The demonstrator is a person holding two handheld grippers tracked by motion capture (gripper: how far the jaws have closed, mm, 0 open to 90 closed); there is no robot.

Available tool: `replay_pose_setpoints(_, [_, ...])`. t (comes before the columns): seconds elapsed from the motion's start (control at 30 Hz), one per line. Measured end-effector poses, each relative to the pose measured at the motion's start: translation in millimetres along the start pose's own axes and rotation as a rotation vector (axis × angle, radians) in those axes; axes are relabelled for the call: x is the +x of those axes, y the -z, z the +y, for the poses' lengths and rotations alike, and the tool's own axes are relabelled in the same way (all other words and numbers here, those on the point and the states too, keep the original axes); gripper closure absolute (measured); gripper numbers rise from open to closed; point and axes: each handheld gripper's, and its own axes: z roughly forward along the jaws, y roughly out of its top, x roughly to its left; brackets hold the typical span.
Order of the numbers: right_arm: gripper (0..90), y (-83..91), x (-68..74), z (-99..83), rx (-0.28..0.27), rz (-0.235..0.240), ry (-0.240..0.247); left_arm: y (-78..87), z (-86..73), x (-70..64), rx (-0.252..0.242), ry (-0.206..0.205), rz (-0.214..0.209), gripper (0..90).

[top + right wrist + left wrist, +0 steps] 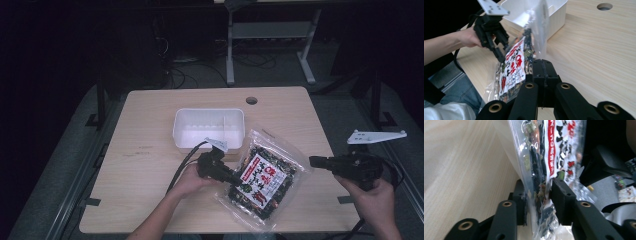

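A clear snack bag (pixel 262 182) with a red-and-white label and dark contents is held over the wooden table (pixel 145 170), tilted up off its surface. My left gripper (pixel 235 177) is shut on the bag's left edge; in the left gripper view the bag (pixel 549 150) runs between the two jaws of that gripper (pixel 537 187). My right gripper (pixel 311 161) meets the bag's right corner. In the right gripper view its jaws (pixel 543 61) are pressed together on the bag's clear film edge. The bag (pixel 514 65) stands upright there, with the left gripper (pixel 500 56) on its far side.
A white plastic bin (pixel 209 111) sits open at the table's middle, just behind the bag. A round cable hole (pixel 251 100) lies near the far edge. Desk legs and cables stand on the dark floor beyond. The person's lap is below the near edge.
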Motion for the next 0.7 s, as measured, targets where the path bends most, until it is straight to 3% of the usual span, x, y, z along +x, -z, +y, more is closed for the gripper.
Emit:
replay_pose_setpoints(0.3, [88.9,-6.7,-16.1,1.6,-0.029,0.041,-0.04,9.8,-9.1,-7.0,-0.036,-0.033,0.03,70.6])
replay_pose_setpoints(0.37, [83.0,-8.1,-17.9,2.1,-0.027,0.06,-0.043,10.9,-9.9,-8.6,-0.034,-0.042,0.04,70.6])
replay_pose_setpoints(0.4, [73.6,-10.0,-17.8,2.6,-0.014,0.061,-0.044,11.3,-10.0,-9.6,-0.03,-0.046,0.049,70.5])
replay_pose_setpoints(0.6, [58.4,-19.8,-19.6,-5.6,-0.005,0.109,-0.063,12.8,-11.2,-13.1,-0.025,-0.062,0.067,70.4])
replay_pose_setpoints(0.7, [56.3,-24.0,-19.9,-8.7,0.004,0.119,-0.067,13.3,-11.0,-14.7,-0.024,-0.069,0.072,70.4])
